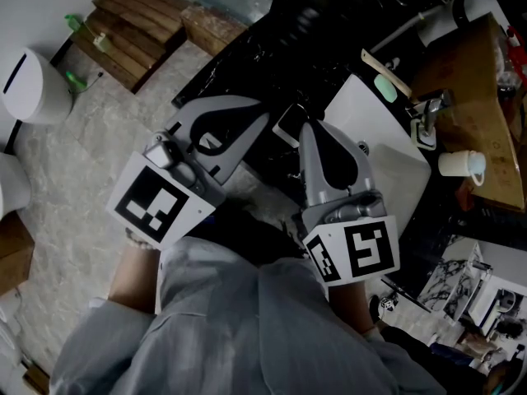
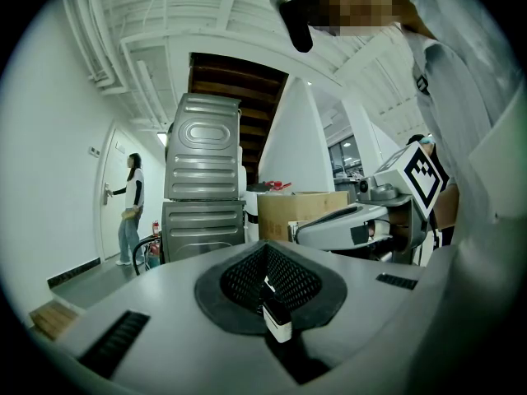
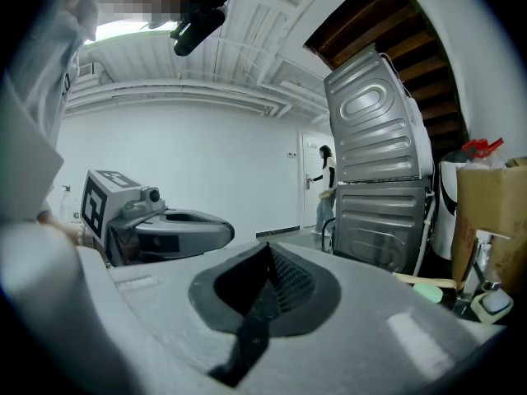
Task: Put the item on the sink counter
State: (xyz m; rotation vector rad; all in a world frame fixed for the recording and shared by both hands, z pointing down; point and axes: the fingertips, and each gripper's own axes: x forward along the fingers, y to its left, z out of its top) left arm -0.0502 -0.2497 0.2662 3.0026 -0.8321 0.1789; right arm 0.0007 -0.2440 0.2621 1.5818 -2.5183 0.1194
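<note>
My left gripper (image 1: 265,120) is held at chest height, its jaws shut on a small black-and-white item (image 2: 277,318) that sticks out at the tips (image 2: 270,296). Close to its right, my right gripper (image 1: 312,128) points the same way with its jaws pressed together and nothing between them (image 3: 265,263). Below and right of both lie the white sink (image 1: 395,164) and the wooden sink counter (image 1: 473,113). Each gripper shows in the other's view: the right gripper (image 2: 356,225) and the left gripper (image 3: 160,230).
On the counter are a faucet (image 1: 428,112), a white cup (image 1: 461,163) and a green-headed brush (image 1: 384,82). Stacked metal machines (image 2: 204,175) and a cardboard box (image 2: 301,202) stand ahead. A person (image 2: 130,206) is at a far door. Wooden pallets (image 1: 136,19) lie on the floor.
</note>
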